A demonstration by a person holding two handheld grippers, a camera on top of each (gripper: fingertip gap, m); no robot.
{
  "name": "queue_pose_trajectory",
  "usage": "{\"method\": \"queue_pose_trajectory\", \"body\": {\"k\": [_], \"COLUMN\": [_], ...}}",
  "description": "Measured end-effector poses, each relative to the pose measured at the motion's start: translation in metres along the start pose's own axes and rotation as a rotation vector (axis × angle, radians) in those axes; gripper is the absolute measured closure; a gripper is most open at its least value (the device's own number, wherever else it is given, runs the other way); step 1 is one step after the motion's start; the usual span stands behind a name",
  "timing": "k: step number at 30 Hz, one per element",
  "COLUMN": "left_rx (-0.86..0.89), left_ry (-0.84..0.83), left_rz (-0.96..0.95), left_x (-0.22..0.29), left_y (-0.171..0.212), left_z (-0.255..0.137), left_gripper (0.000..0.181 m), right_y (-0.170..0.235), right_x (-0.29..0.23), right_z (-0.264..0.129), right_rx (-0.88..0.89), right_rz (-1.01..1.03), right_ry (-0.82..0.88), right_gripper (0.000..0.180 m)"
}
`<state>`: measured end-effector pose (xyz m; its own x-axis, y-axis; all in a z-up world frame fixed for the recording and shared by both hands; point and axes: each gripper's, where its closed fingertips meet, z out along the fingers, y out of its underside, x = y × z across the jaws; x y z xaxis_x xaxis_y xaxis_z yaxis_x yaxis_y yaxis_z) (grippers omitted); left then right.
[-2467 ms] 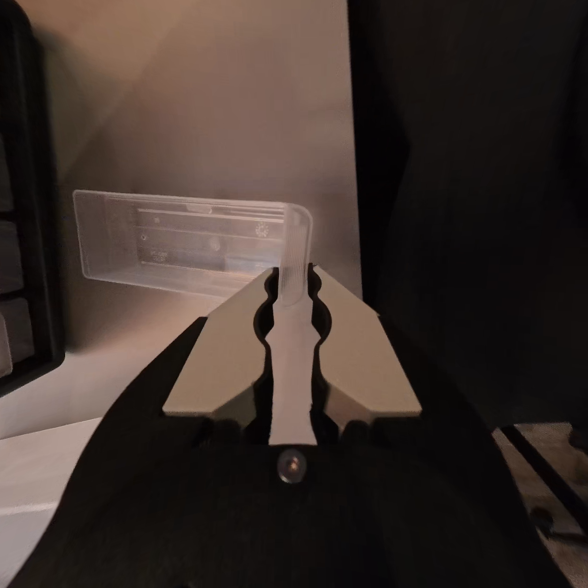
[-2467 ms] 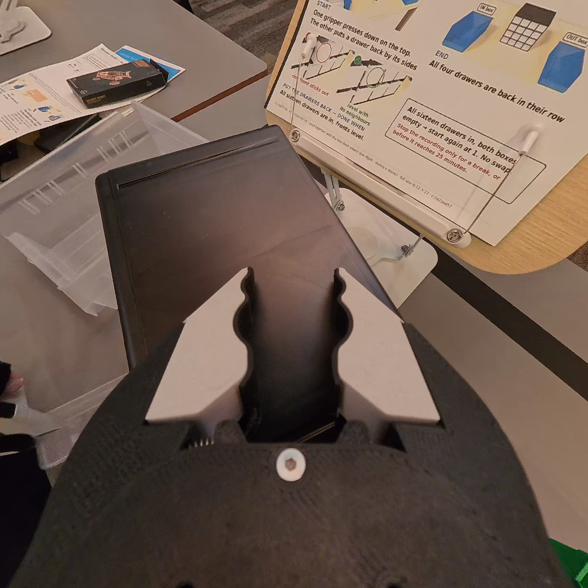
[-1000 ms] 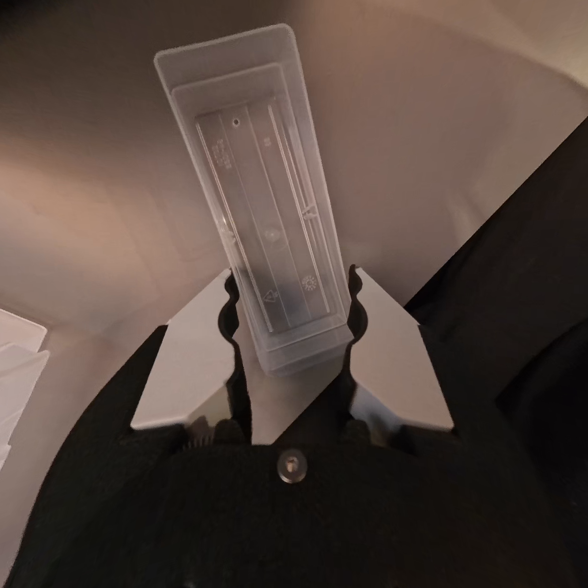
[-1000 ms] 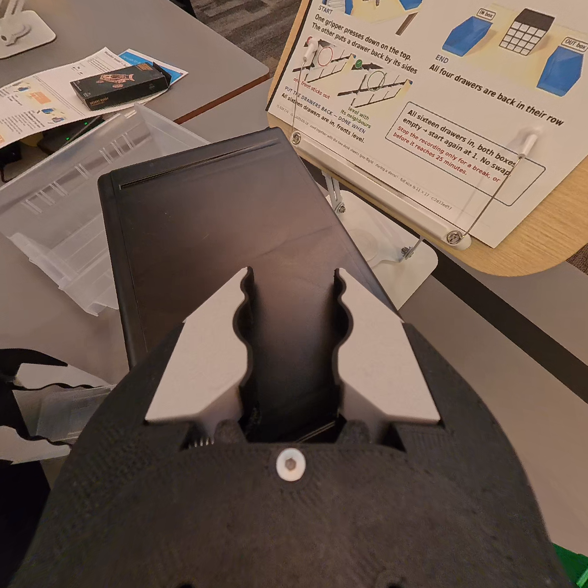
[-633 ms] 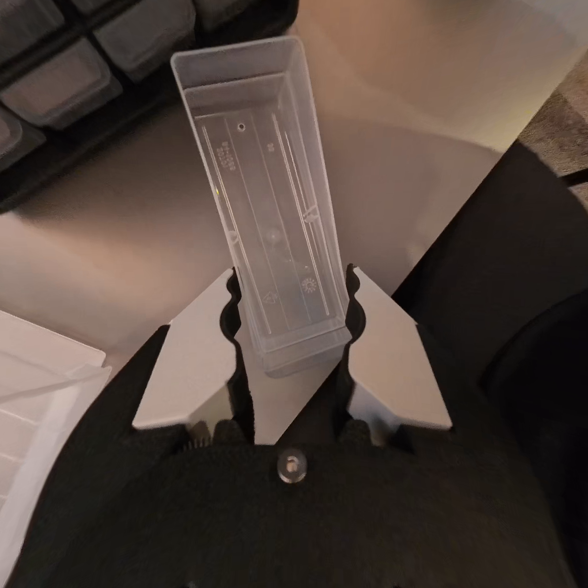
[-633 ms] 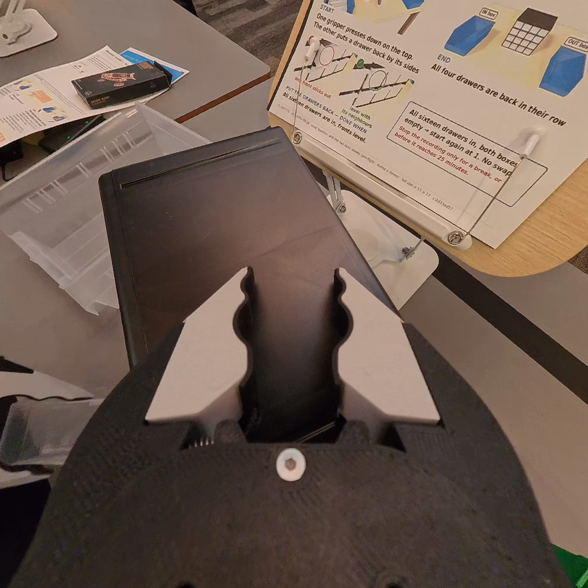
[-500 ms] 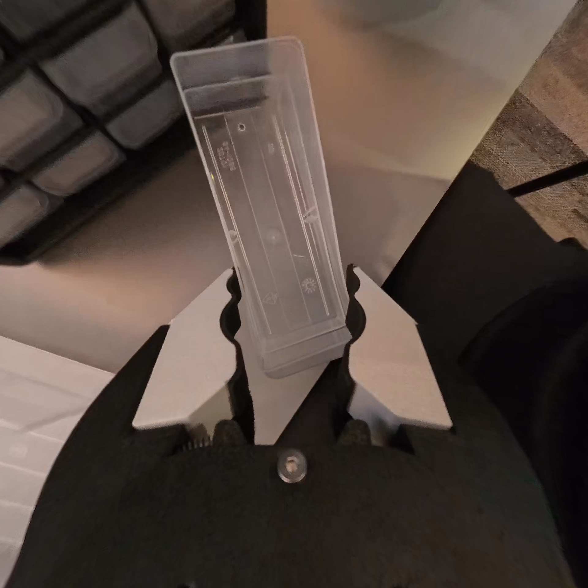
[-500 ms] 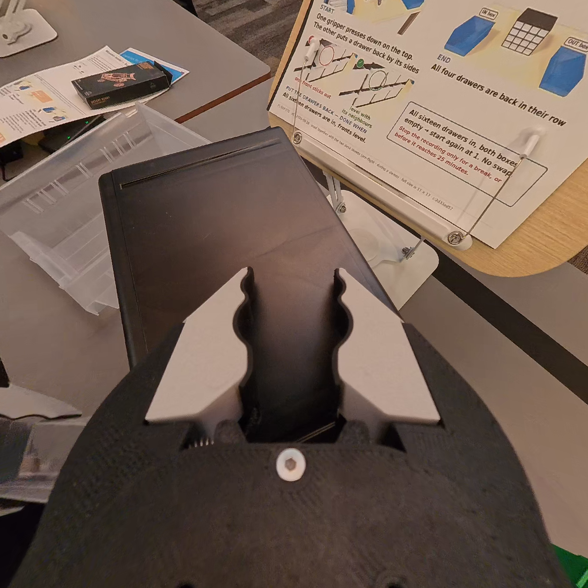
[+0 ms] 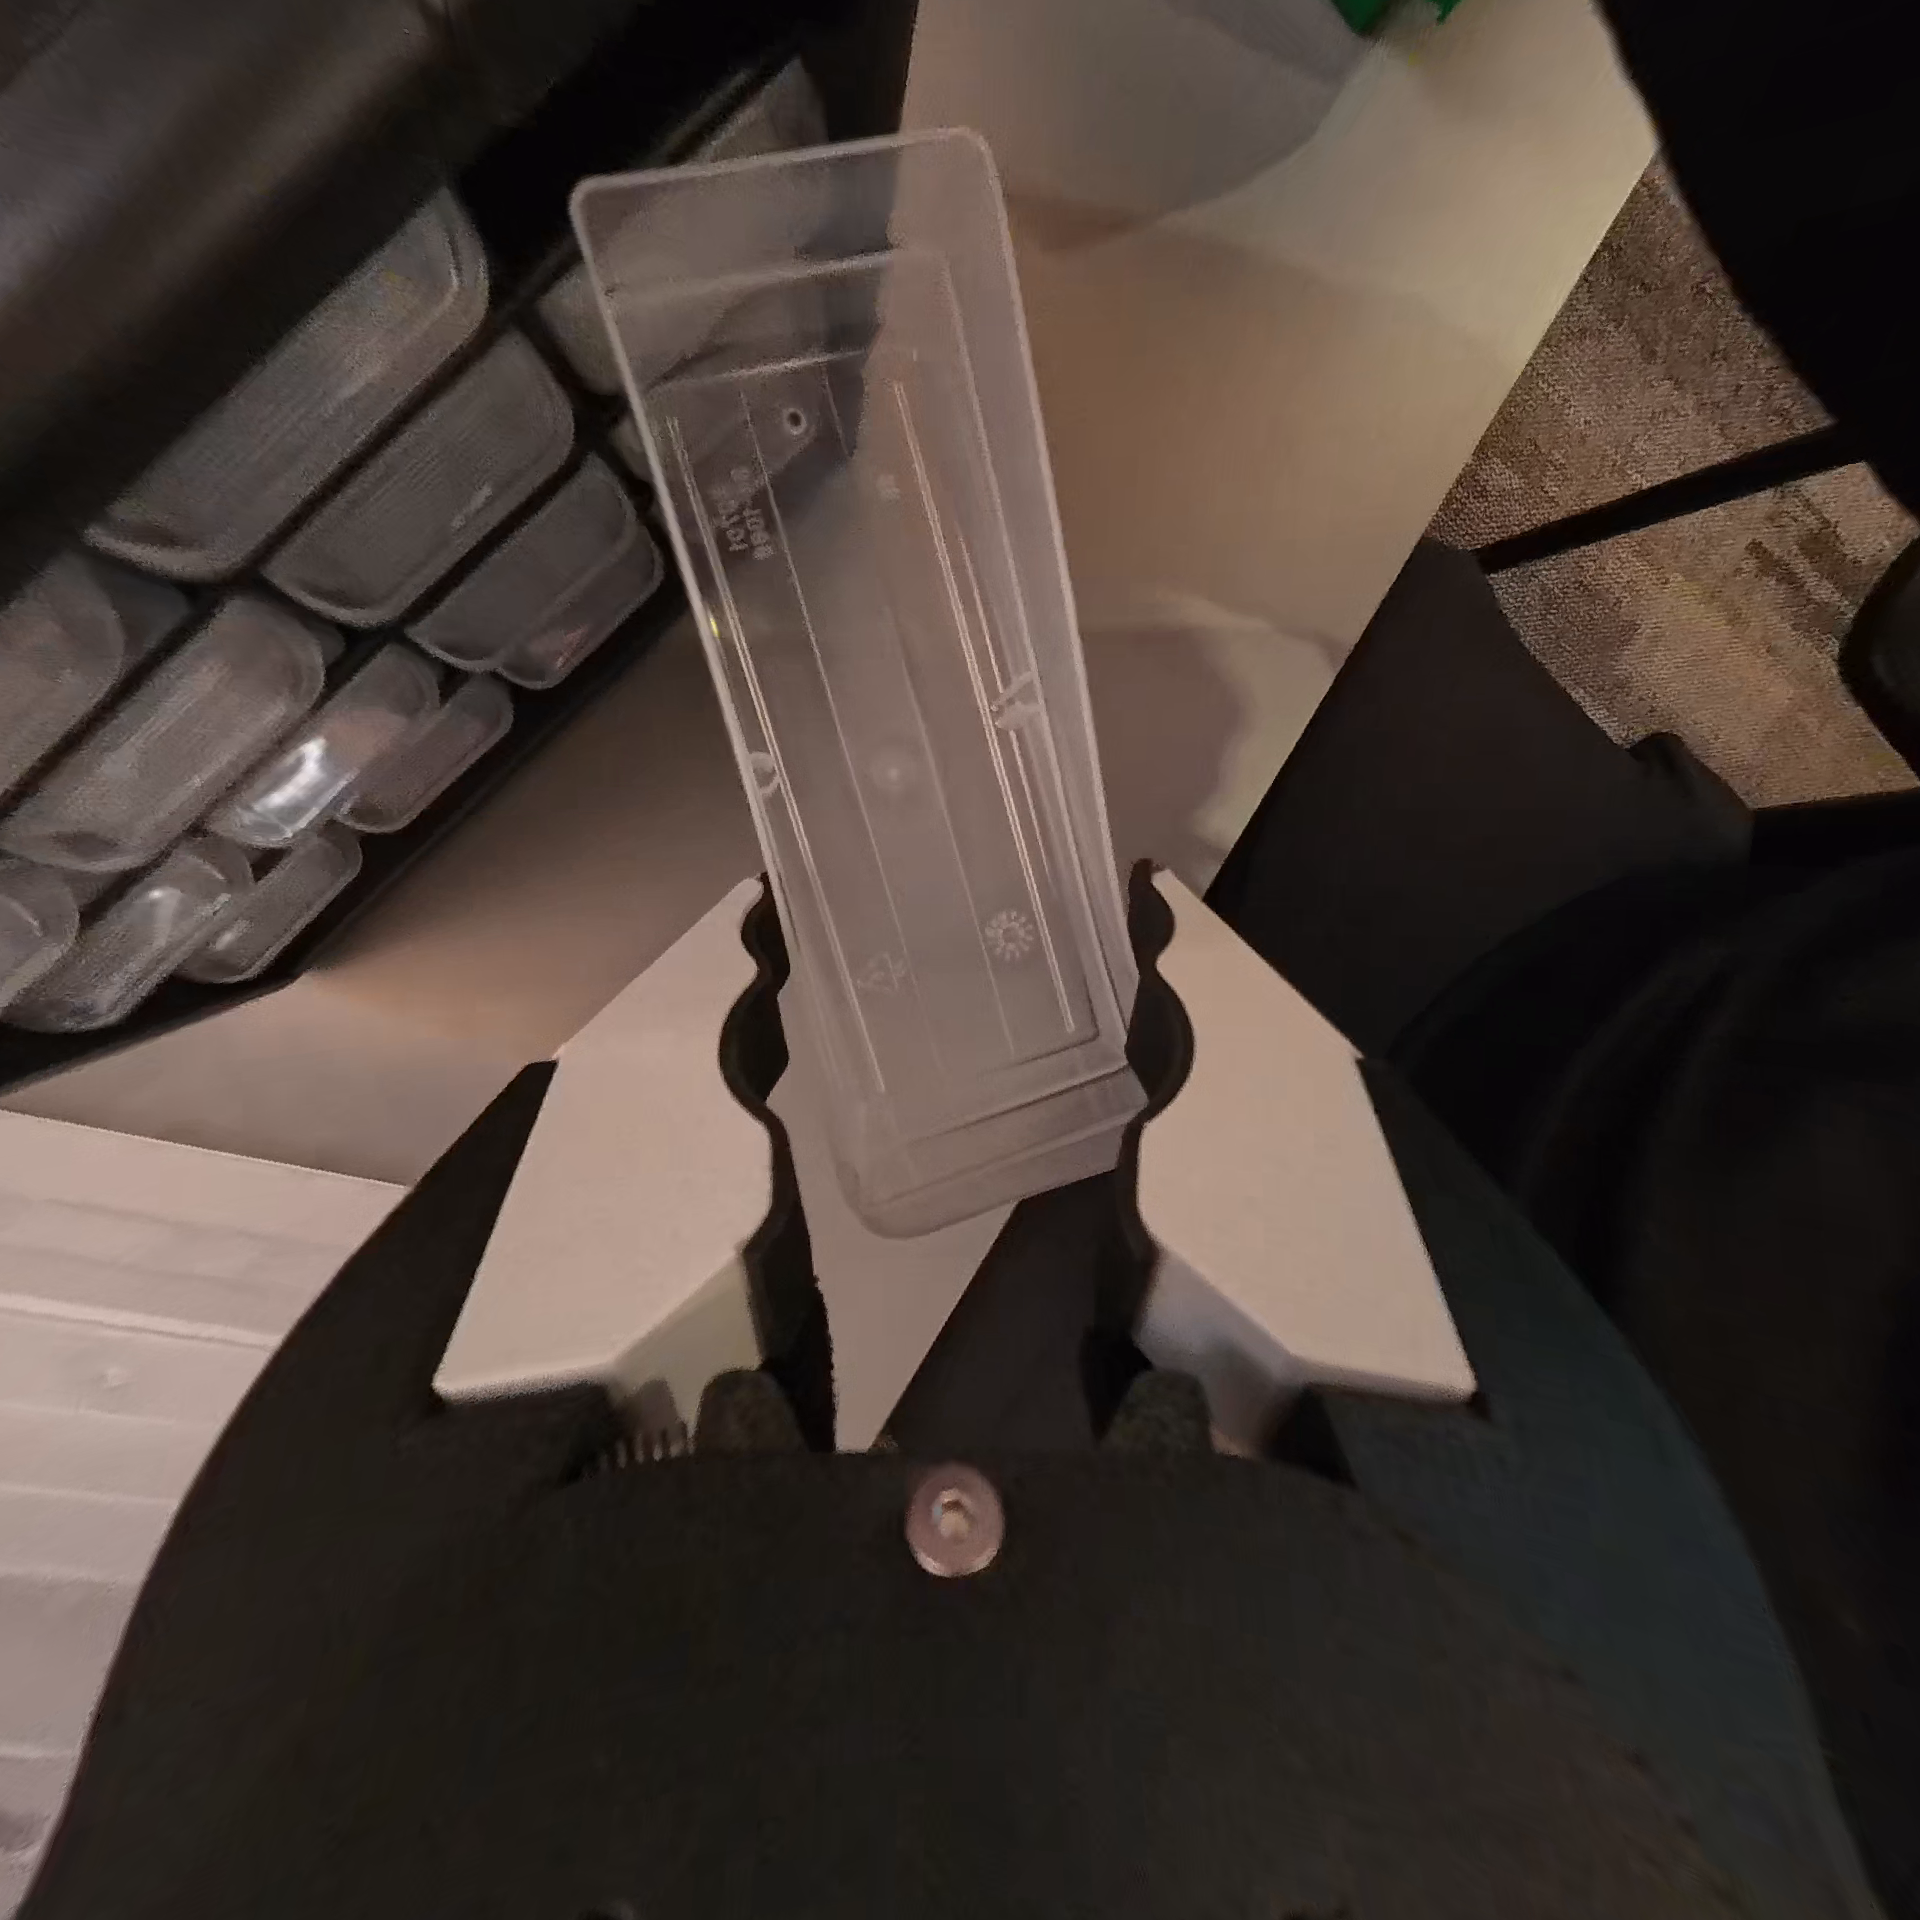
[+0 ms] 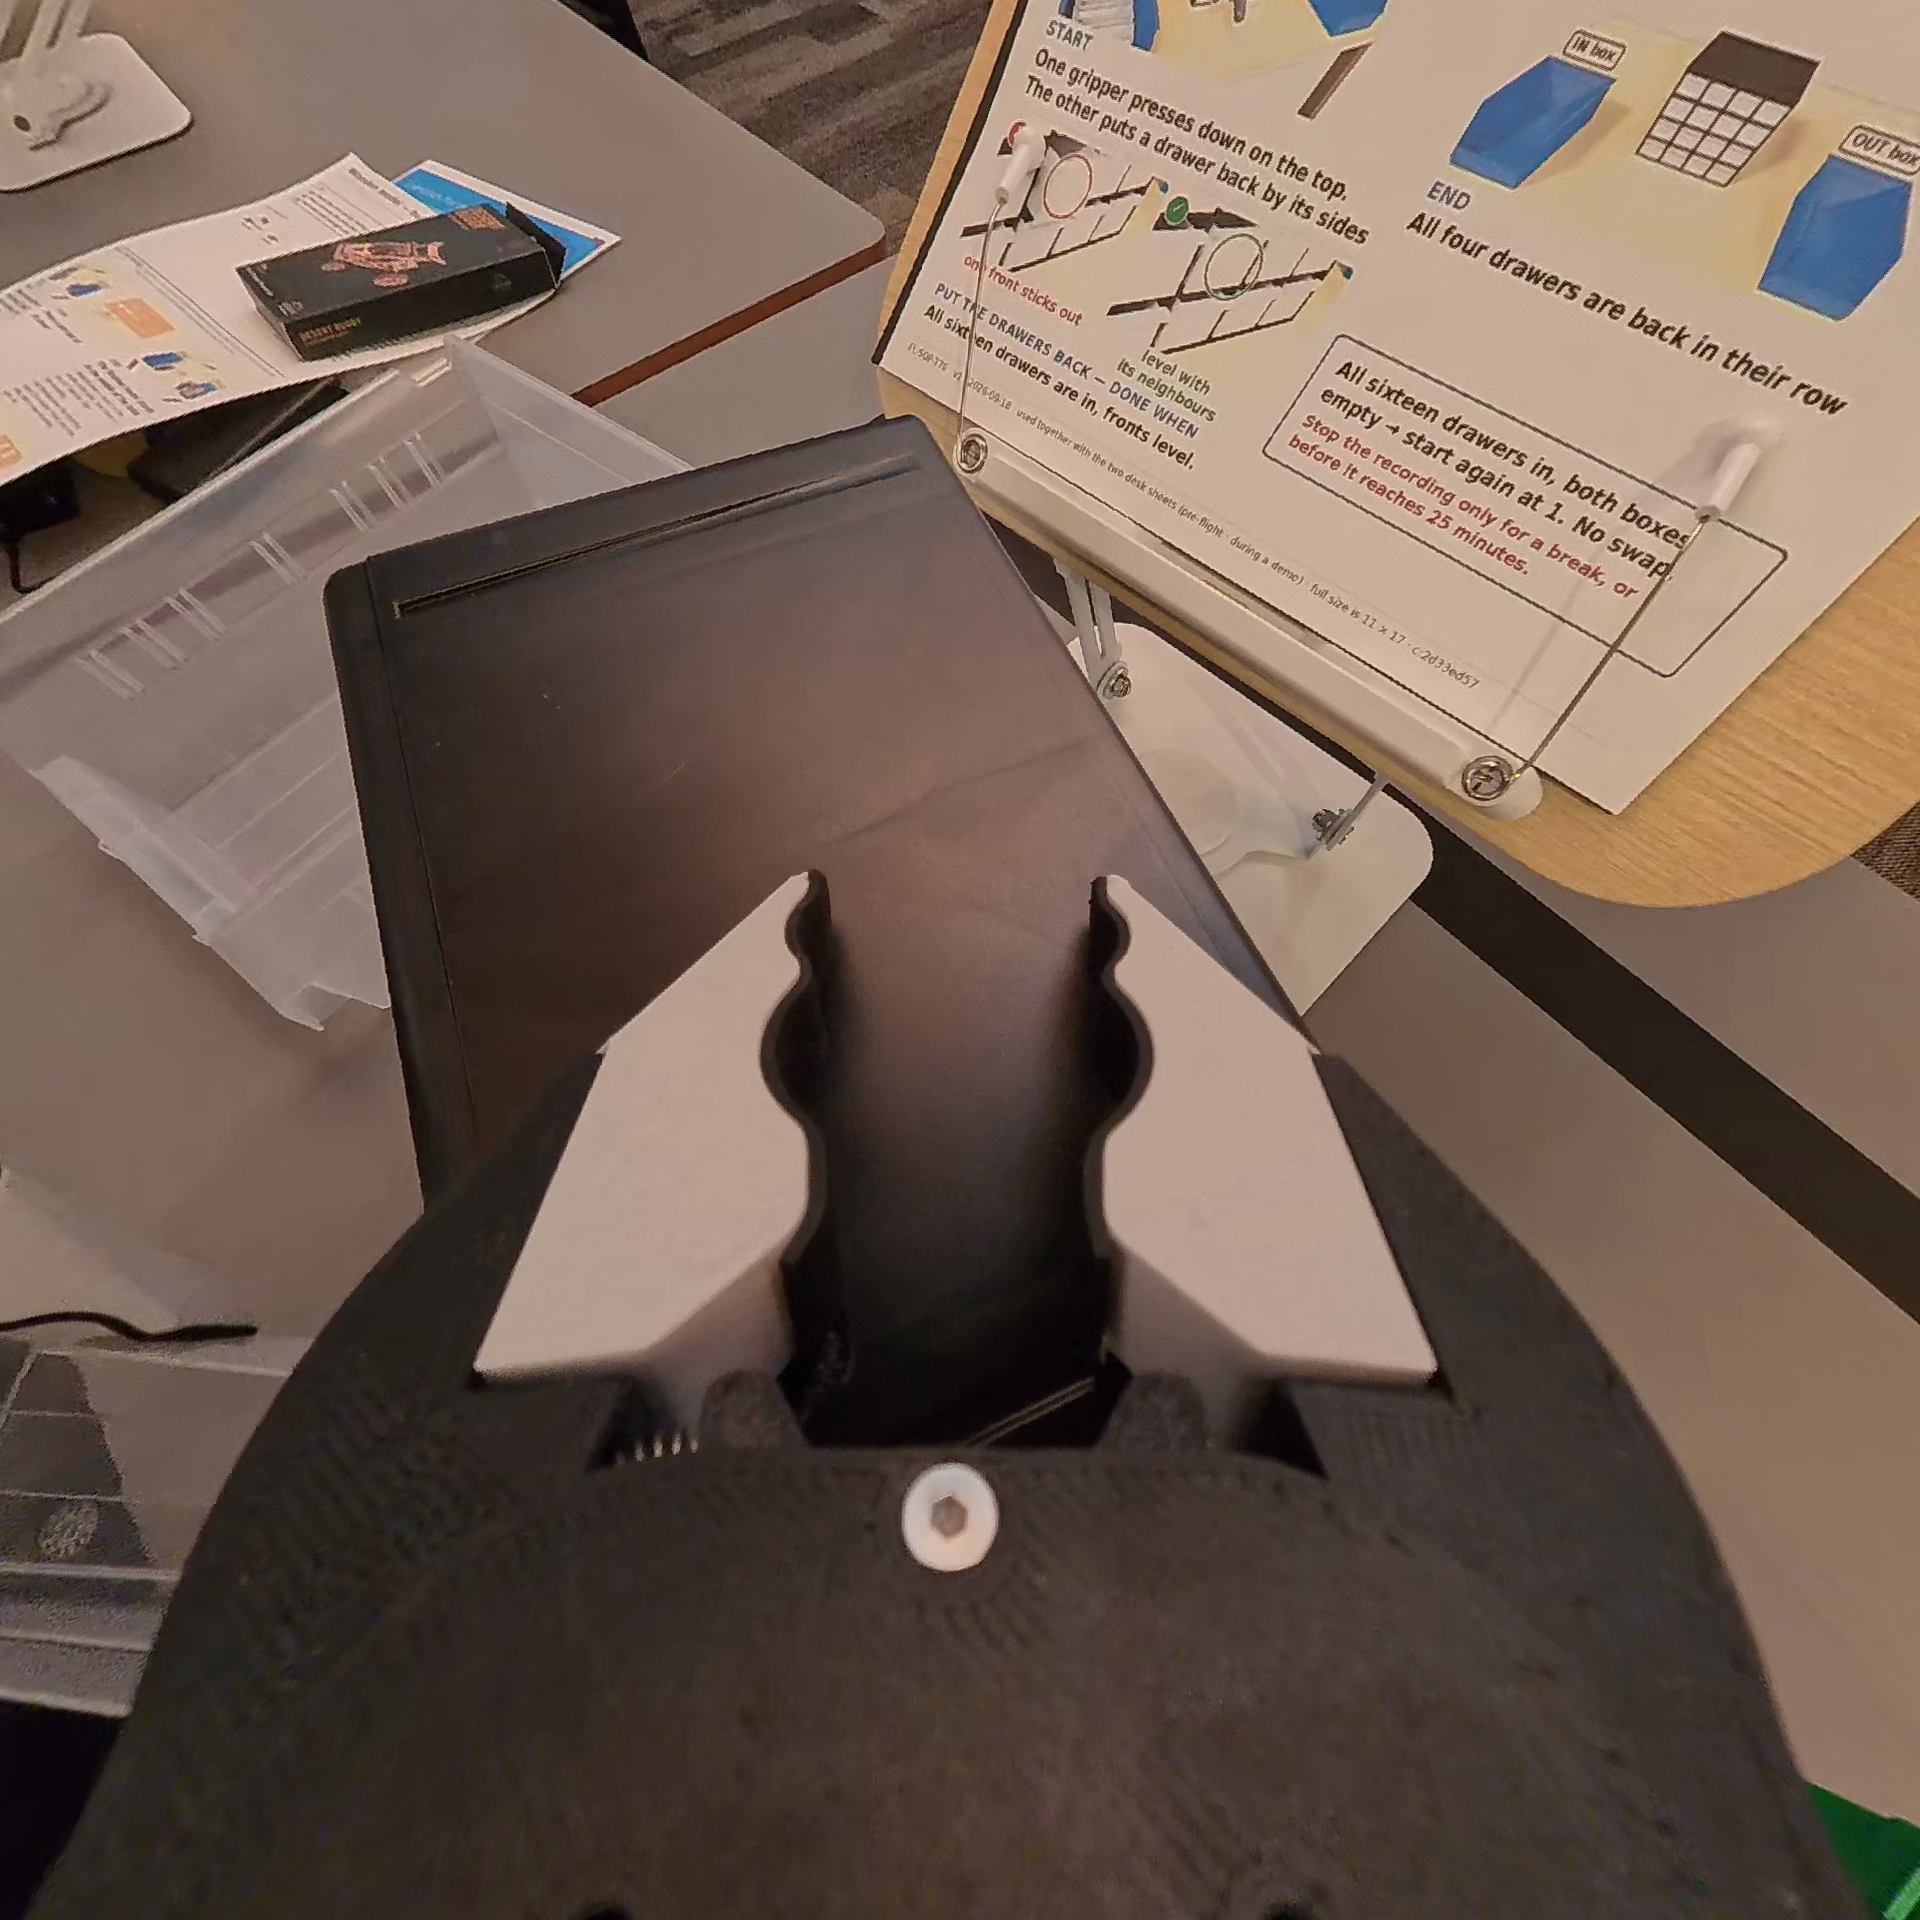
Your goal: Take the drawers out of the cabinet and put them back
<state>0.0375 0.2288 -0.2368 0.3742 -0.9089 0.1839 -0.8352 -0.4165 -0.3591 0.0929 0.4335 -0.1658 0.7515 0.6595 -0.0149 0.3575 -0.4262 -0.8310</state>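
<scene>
Drawer of clear plastic, long and narrow (image 9: 894,665), is held by the left gripper (image 9: 951,997) at its near end: the two grey fingers pinch its long side walls, one on each side, with the near end wall sitting down in the gap between them. The drawer extends away from the fingers toward upper centre of the left wrist view, leaning slightly left, open side facing the camera, nothing inside it. Its far end lies in front of the lower right corner of the black cabinet's drawer grid.

Black plastic cabinet (image 9: 312,135) fills the upper left of the left wrist view; rows of clear drawers (image 9: 343,540) sit in its slots. Pale table surface (image 9: 1195,416) lies behind the held drawer. A clear plastic bin (image 9: 156,1278) shows at the left edge, lower half. Dark clothing of a person occupies the right side.

Right wrist view: the right gripper (image 10: 951,1049) has its fingers spread apart with nothing between them, positioned over the cabinet's flat black top (image 10: 727,748); whether they touch it I cannot tell. A large clear plastic bin (image 10: 260,644) stands left of the cabinet, an illustrated instruction sheet on a wooden stand (image 10: 1455,343) at upper right, a small black box on printed papers (image 10: 395,275) at upper left.
</scene>
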Motion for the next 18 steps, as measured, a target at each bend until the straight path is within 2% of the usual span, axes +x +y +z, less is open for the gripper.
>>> {"method": "queue_pose_trajectory", "body": {"k": [5,14,18], "left_rx": [-0.002,0.058,0.084], "left_ry": [0.021,0.021,0.082], "left_rz": [-0.011,-0.068,-0.106], "left_x": [-0.003,-0.009,-0.008], "left_y": [-0.017,-0.015,-0.015], "left_z": [-0.009,-0.014,-0.016], "left_gripper": [0.117,0.118,0.118], "right_y": [0.000,0.000,0.000], "right_x": [0.000,0.000,0.000], "right_z": [-0.001,-0.001,-0.001], "right_rx": [0.005,0.006,0.006], "right_rz": [0.001,-0.002,-0.002], "right_ry": [0.000,-0.003,-0.003], "right_gripper": [0.131,0.132,0.132]}}
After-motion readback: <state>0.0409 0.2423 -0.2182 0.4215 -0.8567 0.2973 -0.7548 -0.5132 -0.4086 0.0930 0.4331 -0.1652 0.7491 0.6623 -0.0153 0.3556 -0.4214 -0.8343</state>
